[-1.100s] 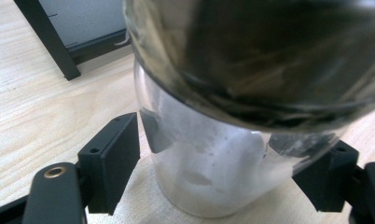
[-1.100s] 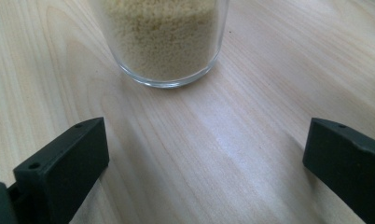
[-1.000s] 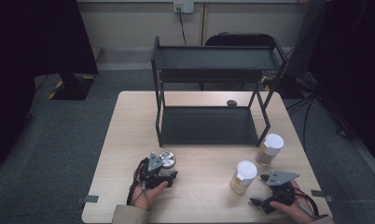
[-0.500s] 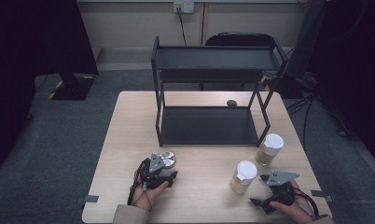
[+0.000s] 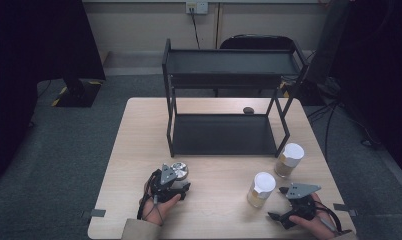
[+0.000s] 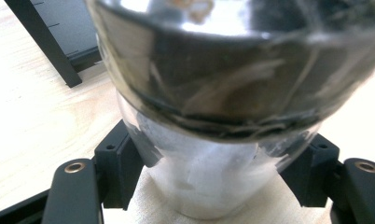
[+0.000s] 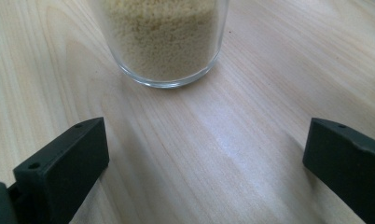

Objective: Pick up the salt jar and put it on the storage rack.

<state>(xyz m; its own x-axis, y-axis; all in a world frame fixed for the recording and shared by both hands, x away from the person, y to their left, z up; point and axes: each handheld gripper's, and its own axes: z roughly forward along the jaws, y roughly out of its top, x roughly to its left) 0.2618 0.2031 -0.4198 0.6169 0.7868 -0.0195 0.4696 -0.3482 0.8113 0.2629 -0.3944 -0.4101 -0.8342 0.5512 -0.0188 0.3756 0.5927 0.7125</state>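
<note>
Left gripper (image 5: 175, 184) sits at the table's (image 5: 134, 150) near-left, jaws clamped on a shiny metal cup (image 5: 179, 171) standing on the wood just in front of the black shelf rack (image 5: 224, 135). Jaws have just been closing, cup between them. In the left gripper view the pads (image 6: 118, 168) press both sides of the cup's (image 6: 209, 182) narrower lower part; its wide upper band is blurred and cut off by the top edge, contents not readable. The left hand (image 5: 156, 205) wraps the gripper body from below, sleeve cut off at the bottom edge.

Middle: rack's lower tray is dark, hard to see into. A small dark object (image 5: 248, 110) lies on the table behind it, too small to identify.

Right of centre, a white-lidded jar (image 5: 261, 189) with pale grainy filling stands near the right gripper (image 5: 284, 205), apart from it. A second white-lidded jar (image 5: 289, 160) stands further back, beside the rack's right leg.

Right gripper at the near-right edge, jaws wide apart, holding nothing. In the right gripper view only the jar's glass base (image 7: 164, 42) with the grain shows, top cut off; bare wood between the jaws, jar ahead of them, not touched. Right hand (image 5: 316, 225) partly cut off by the bottom edge.
</note>
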